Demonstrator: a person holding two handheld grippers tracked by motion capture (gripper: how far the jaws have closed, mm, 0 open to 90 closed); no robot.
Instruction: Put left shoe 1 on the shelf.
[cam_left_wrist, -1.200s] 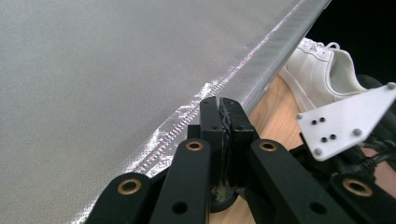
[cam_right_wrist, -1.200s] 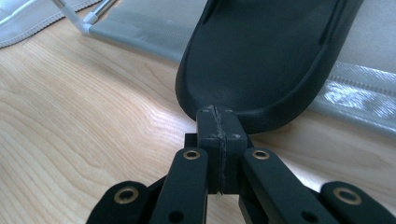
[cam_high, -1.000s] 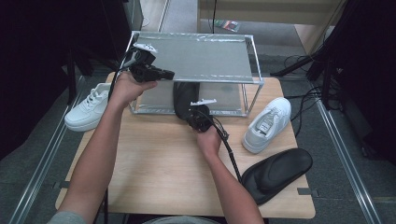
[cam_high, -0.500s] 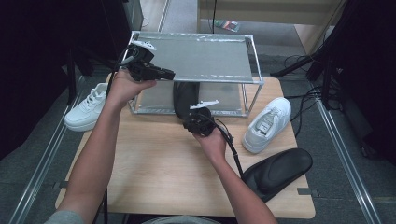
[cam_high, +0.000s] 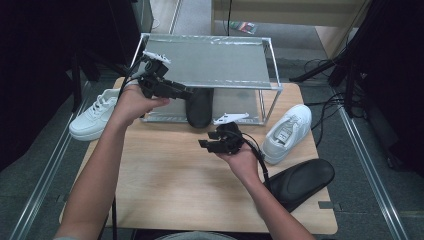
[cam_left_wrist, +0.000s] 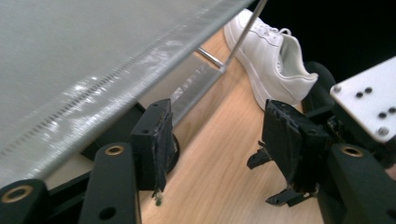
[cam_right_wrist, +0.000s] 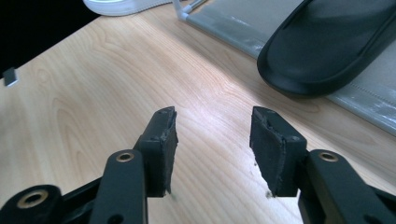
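**Both grippers released: black slipper left on the rack's lower shelf**

At inspection the black rubber slipper (cam_high: 199, 106) lay on the lower tier of the two-tier wire-framed shoe rack with grey mesh shelves (cam_high: 270, 95), its end projecting past the front edge. It sat just ahead of the right gripper (cam_high: 209, 145) and just beyond the left gripper (cam_high: 186, 93), touching neither.

Compared with the earlier frames, the right gripper had drawn back from the slipper toward the person and stood over the light wooden table (cam_high: 165, 175). Its jaws had just been opening and stood wide, with nothing between them but bare tabletop in its own view. The left gripper remained at the rack's front left corner, under the top shelf edge; its jaws had likewise just been opening and stood wide and empty.

Judgement: the placing of this slipper appeared complete. The second black slipper (cam_high: 300, 181) lay behind and to the right of the right gripper, and white trainers waited off either side, one (cam_high: 95, 115) left, one (cam_high: 290, 131) right. These seemed the likely remaining items.
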